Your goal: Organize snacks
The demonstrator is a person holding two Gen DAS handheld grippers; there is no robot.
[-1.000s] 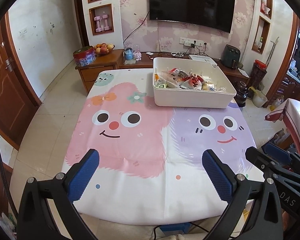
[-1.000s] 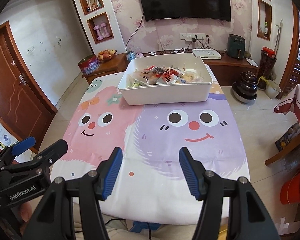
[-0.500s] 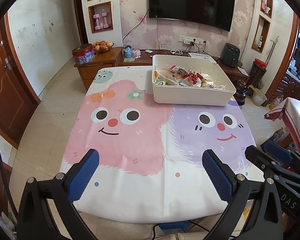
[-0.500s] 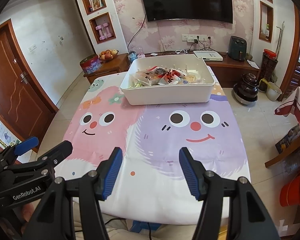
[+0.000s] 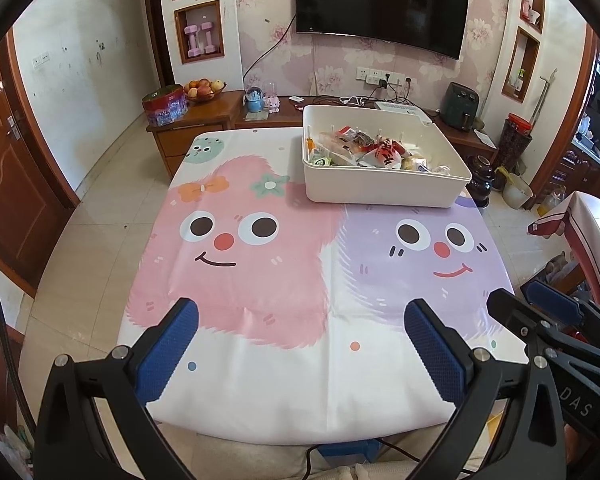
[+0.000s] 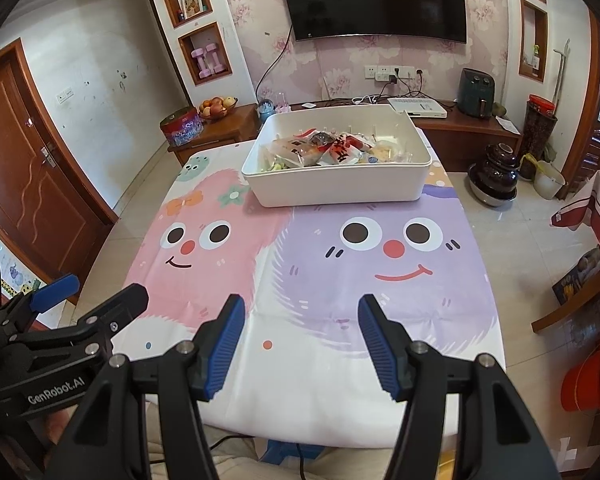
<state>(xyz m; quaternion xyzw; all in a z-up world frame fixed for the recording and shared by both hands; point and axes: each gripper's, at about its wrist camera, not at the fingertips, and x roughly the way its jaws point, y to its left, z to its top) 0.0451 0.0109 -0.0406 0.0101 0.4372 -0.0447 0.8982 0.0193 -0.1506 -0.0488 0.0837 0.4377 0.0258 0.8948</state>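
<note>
Your left hand-held gripper point(image 5: 300, 320) hangs over the near edge of the desk point(image 5: 300, 392) with its blue pads spread wide and nothing between them — only the cartoon cloth shows in the gap. Your right hand-held gripper point(image 6: 302, 320) is beside it, also over the near edge, jaws parted to a middling gap and likewise empty. Each one shows at the edge of the other's view: the right one low on the right of the left wrist view, the left one low on the left of the right wrist view.

The snacks point(image 5: 360, 150) all lie in the white bin point(image 5: 380, 190), a heap of clear and red wrapped packets piled toward its left and middle. The bin stands at the far side of the desk, toward the right, just above the purple cartoon face point(image 6: 392, 248) and touching the top edge of the pink one point(image 5: 228, 240). It is well apart from both of your grippers; the cloth between you and it carries no loose packets.

Beyond the desk a low wooden cabinet point(image 5: 196, 120) holds a fruit bowl point(image 5: 204, 89) and a round tin point(image 5: 165, 105), and a dark television point(image 5: 380, 4) hangs on the flowered wall — a dark air fryer point(image 6: 476, 92) sits below it to the right.
</note>
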